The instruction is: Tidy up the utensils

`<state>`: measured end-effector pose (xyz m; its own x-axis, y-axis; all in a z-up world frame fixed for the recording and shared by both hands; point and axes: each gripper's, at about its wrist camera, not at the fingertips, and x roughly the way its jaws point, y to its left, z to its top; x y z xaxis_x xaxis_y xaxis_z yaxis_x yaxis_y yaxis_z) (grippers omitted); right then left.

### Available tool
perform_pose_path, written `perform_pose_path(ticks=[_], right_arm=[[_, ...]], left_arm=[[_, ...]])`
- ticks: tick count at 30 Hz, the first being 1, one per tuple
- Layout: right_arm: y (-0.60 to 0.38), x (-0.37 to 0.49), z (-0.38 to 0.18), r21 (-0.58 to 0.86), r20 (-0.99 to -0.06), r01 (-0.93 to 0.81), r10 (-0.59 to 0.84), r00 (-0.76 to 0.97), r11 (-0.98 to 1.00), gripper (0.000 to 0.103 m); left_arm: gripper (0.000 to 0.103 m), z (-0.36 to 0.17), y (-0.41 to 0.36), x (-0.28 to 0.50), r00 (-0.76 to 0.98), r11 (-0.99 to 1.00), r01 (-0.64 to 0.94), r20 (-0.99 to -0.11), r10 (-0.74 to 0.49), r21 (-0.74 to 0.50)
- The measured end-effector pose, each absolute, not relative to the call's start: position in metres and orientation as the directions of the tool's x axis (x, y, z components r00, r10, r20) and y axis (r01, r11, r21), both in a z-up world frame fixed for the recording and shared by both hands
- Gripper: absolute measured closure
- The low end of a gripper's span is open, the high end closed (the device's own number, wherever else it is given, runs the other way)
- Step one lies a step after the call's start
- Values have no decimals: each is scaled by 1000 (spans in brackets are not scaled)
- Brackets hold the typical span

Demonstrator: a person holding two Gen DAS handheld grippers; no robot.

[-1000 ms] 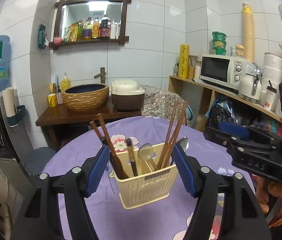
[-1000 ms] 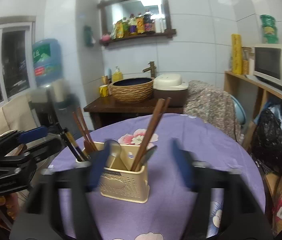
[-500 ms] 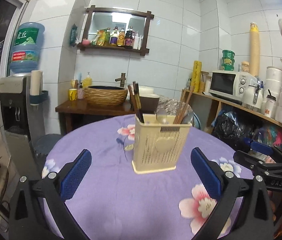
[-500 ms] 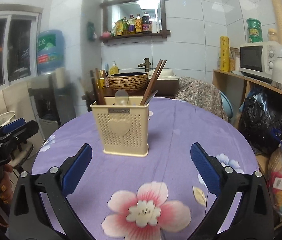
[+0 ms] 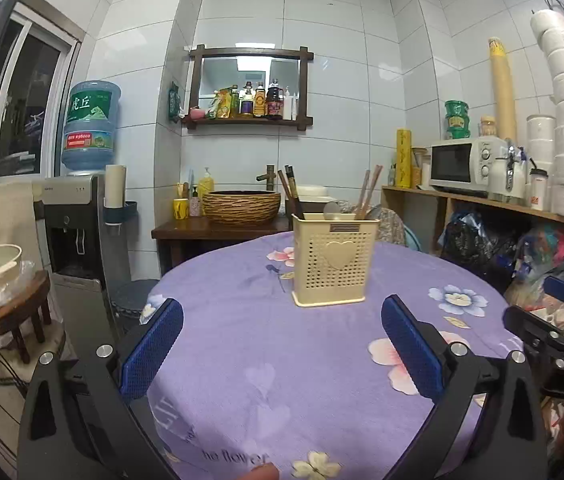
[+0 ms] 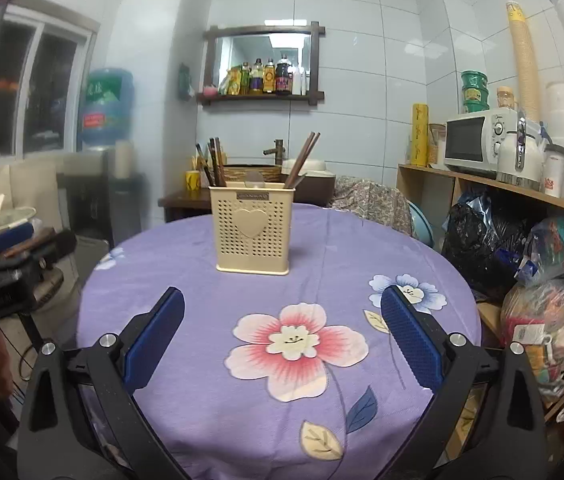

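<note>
A cream perforated utensil holder (image 5: 334, 259) with a heart on its front stands upright on the round table; it also shows in the right wrist view (image 6: 252, 230). Brown chopsticks (image 5: 367, 192) and a metal spoon (image 5: 330, 209) stick out of its top, as the right wrist view shows too (image 6: 304, 160). My left gripper (image 5: 282, 344) is open and empty, well back from the holder. My right gripper (image 6: 282, 336) is open and empty, also well back. Each gripper shows at the edge of the other's view.
The table has a purple flowered cloth (image 6: 298, 344). Behind it stand a dark wooden stand with a woven basin (image 5: 241, 206), a water dispenser (image 5: 77, 216) at the left, and a shelf with a microwave (image 5: 464, 166) and bags at the right.
Both grippers have pulled back and down from the holder, which now looks smaller and farther. The jaws went from close around the holder to wide open and away from it.
</note>
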<state>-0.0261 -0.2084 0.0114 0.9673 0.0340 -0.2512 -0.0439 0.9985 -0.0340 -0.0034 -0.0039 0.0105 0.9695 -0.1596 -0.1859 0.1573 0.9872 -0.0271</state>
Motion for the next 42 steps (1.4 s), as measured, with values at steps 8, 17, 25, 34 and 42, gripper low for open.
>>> perform_pose_path(ticks=[8,17,25,34,42], right_arm=[[-194,-46,21,-68,-193,-45,31,981,997,6],[-197,-45,23,-46,-204,-47,37,978,998,6],[-197,-44,23,-52,-203,-48,37,979,997,6],[-198,-42,22,-50,-209,-50,39,977,997,6],[-198,-42,21,-49,-211,-52,40,977,997,6]], left_arm=[[5,10,-4,-21,980,991,129,-149,-132,-31],[5,8,-5,-25,981,992,122,-145,-125,-30],[5,7,-4,-26,980,991,131,-147,-134,-34],[5,6,-5,-25,981,993,114,-153,-118,-36],[5,6,-5,-25,981,994,108,-157,-112,-34]])
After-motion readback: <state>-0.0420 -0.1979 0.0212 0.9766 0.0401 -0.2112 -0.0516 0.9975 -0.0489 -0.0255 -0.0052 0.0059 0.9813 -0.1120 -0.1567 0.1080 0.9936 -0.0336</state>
